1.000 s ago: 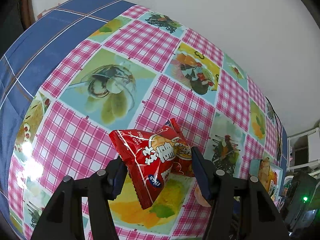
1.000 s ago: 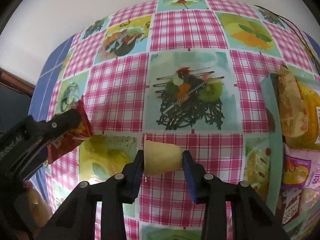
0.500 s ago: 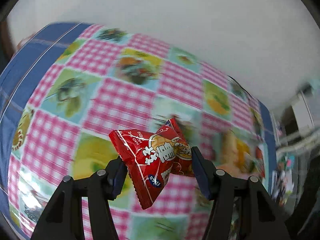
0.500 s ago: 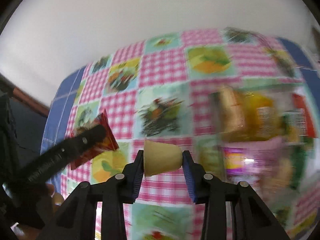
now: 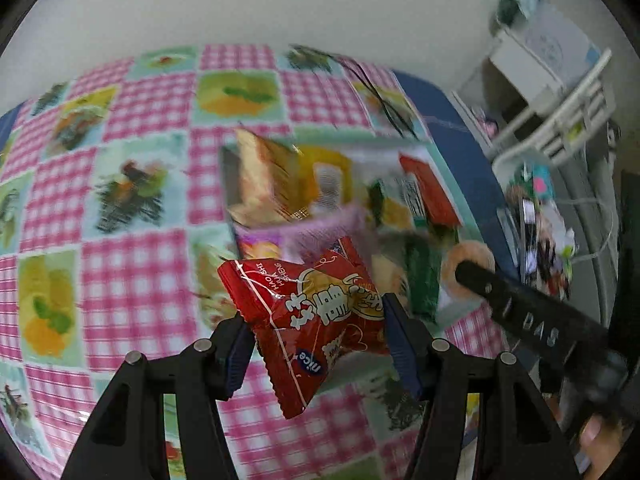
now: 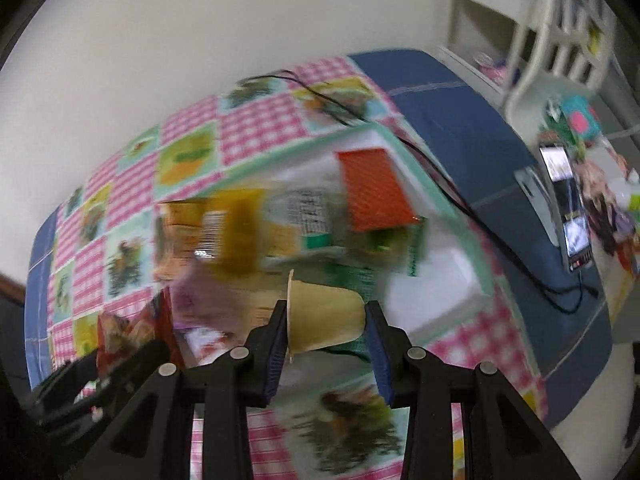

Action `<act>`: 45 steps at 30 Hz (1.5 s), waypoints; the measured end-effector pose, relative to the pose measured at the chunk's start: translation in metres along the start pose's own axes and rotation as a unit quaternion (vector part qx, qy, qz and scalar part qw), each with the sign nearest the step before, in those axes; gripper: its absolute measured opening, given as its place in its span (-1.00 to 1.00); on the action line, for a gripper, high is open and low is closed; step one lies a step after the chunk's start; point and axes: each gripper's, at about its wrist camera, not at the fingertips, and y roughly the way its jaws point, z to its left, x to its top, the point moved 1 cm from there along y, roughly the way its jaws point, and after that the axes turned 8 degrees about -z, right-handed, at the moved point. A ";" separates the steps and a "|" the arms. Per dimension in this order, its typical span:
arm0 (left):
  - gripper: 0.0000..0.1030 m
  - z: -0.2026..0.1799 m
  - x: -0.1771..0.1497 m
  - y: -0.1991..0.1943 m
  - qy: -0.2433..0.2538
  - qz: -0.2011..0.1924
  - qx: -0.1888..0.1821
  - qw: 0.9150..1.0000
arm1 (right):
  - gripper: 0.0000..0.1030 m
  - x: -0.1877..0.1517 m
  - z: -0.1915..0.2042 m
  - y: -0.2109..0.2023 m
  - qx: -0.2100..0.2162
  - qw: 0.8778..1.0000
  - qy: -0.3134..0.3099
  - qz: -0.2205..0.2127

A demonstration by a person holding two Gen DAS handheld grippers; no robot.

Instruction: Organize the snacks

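My left gripper (image 5: 316, 328) is shut on a red snack packet (image 5: 316, 316) and holds it in the air in front of a white tray (image 5: 464, 184) filled with several snack packs. My right gripper (image 6: 326, 320) is shut on a small yellow jelly cup (image 6: 324, 316), held sideways above the tray's (image 6: 436, 280) near edge. In the left wrist view the right gripper (image 5: 520, 312) and its cup (image 5: 466, 264) show at the right. In the right wrist view the left gripper and red packet (image 6: 132, 328) show at the lower left. The tray contents are blurred.
The table carries a pink checked cloth with food pictures (image 5: 132, 264) and a blue border (image 6: 460, 120). A black cable (image 6: 480, 220) runs past the tray. A device with a lit screen (image 6: 568, 204) and white shelving (image 5: 560, 92) stand to the right.
Both grippers have swung right, from the bare cloth to over the snack tray, each still holding its item. The views are motion-blurred.
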 end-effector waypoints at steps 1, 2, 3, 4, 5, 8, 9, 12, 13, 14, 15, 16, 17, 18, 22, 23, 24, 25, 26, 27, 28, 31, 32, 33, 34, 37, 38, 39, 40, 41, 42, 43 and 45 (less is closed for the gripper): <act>0.20 -0.003 -0.002 0.005 0.003 0.005 -0.001 1.000 | -0.23 -0.001 -0.006 0.005 0.002 1.000 0.007 0.005; 0.20 -0.006 -0.004 0.011 0.006 0.011 -0.003 1.000 | -0.23 -0.001 -0.011 0.009 0.003 1.000 0.012 0.011; 0.21 -0.007 -0.005 0.013 0.006 0.012 -0.003 1.000 | -0.23 -0.002 -0.015 0.014 0.004 1.000 0.016 0.016; 0.21 -0.008 -0.006 0.017 0.006 0.012 -0.001 1.000 | -0.23 -0.002 -0.016 0.019 0.004 1.000 0.018 0.020; 0.21 -0.009 -0.006 0.018 0.008 0.011 0.000 1.000 | -0.23 -0.003 -0.015 0.023 0.005 1.000 0.017 0.023; 0.21 -0.010 -0.008 0.022 0.016 0.008 0.004 1.000 | -0.23 0.000 -0.008 0.033 0.016 1.000 0.014 0.020; 0.21 -0.009 -0.009 0.023 0.015 0.008 0.002 1.000 | -0.22 0.001 -0.004 0.036 0.021 1.000 0.012 0.017; 0.54 -0.007 -0.010 0.028 0.004 0.011 -0.008 1.000 | -0.18 0.002 0.006 0.043 0.024 1.000 0.006 0.014; 0.65 -0.004 -0.010 0.028 0.000 0.012 -0.008 1.000 | -0.18 0.002 0.008 0.045 0.020 1.000 -0.001 0.013; 0.66 -0.002 -0.011 0.027 -0.002 0.011 -0.006 1.000 | -0.17 0.000 0.010 0.045 0.018 1.000 -0.004 0.012; 0.67 -0.001 -0.011 0.026 -0.003 0.011 -0.004 1.000 | -0.15 0.000 0.011 0.043 0.017 1.000 -0.005 0.012; 0.68 0.001 -0.012 0.024 -0.003 0.010 -0.003 1.000 | -0.10 -0.001 0.010 0.042 0.019 1.000 -0.003 0.010; 0.71 0.003 -0.013 0.022 -0.005 0.011 -0.005 1.000 | -0.05 -0.001 0.010 0.039 0.024 1.000 0.000 0.008; 0.81 0.005 -0.014 0.019 -0.008 0.010 -0.005 1.000 | 0.09 -0.002 0.010 0.035 0.028 1.000 0.003 0.004; 0.86 0.020 -0.019 0.003 -0.030 -0.004 -0.004 1.000 | 0.32 -0.008 0.012 0.022 0.028 1.000 0.003 -0.008; 0.87 0.023 -0.020 0.000 -0.034 -0.006 -0.004 0.999 | 0.34 -0.010 0.013 0.020 0.029 1.000 0.003 -0.009; 0.90 0.027 -0.021 -0.005 -0.039 -0.010 -0.002 0.999 | 0.39 -0.014 0.015 0.016 0.030 1.000 0.000 -0.009; 0.95 0.032 -0.023 -0.010 -0.044 -0.016 0.003 0.999 | 0.45 -0.019 0.017 0.014 0.029 1.000 -0.003 -0.010; 0.97 0.037 -0.025 -0.016 -0.047 -0.021 0.008 0.999 | 0.48 -0.023 0.018 0.011 0.027 1.000 -0.006 -0.011; 0.98 0.041 -0.027 -0.021 -0.049 -0.027 0.017 0.998 | 0.50 -0.028 0.021 0.008 0.027 1.000 -0.011 -0.011; 0.99 0.046 -0.029 -0.027 -0.048 -0.034 0.036 0.998 | 0.51 -0.032 0.022 0.005 0.027 0.999 -0.014 -0.011; 0.99 0.057 -0.038 -0.042 -0.024 -0.049 0.110 0.992 | 0.53 -0.049 0.028 -0.001 0.035 0.999 -0.019 -0.008; 0.99 0.060 -0.041 -0.046 -0.017 -0.050 0.127 0.990 | 0.53 -0.053 0.030 -0.003 0.038 0.999 -0.021 -0.007; 0.99 0.063 -0.045 -0.049 -0.010 -0.050 0.144 0.988 | 0.55 -0.059 0.033 -0.005 0.039 0.999 -0.025 -0.005; 0.99 0.064 -0.048 -0.051 -0.007 -0.050 0.156 0.986 | 0.57 -0.063 0.035 -0.007 0.037 0.999 -0.028 -0.006; 0.99 0.068 -0.057 -0.061 0.003 -0.055 0.183 0.982 | 0.67 -0.073 0.041 -0.013 0.038 0.999 -0.036 -0.008; 0.99 0.070 -0.059 -0.064 0.004 -0.058 0.189 0.980 | 0.68 -0.076 0.042 -0.014 0.039 0.999 -0.036 -0.009; 0.99 0.070 -0.060 -0.066 0.005 -0.061 0.197 0.979 | 0.70 -0.079 0.043 -0.016 0.041 0.998 -0.038 -0.010; 0.99 0.071 -0.062 -0.070 0.005 -0.065 0.206 0.976 | 0.71 -0.081 0.044 -0.018 0.041 0.998 -0.039 -0.011; 0.99 0.072 -0.063 -0.073 0.006 -0.069 0.214 0.974 | 0.71 -0.083 0.045 -0.019 0.041 0.998 -0.041 -0.012; 0.99 0.072 -0.065 -0.078 0.007 -0.074 0.221 0.972 | 0.73 -0.085 0.046 -0.021 0.040 0.998 -0.045 -0.014; 0.99 0.072 -0.067 -0.081 0.008 -0.078 0.224 0.971 | 0.75 -0.088 0.048 -0.023 0.039 0.998 -0.047 -0.015; 0.99 0.071 -0.068 -0.083 0.008 -0.082 0.229 0.970 | 0.77 -0.090 0.050 -0.025 0.038 0.998 -0.052 -0.017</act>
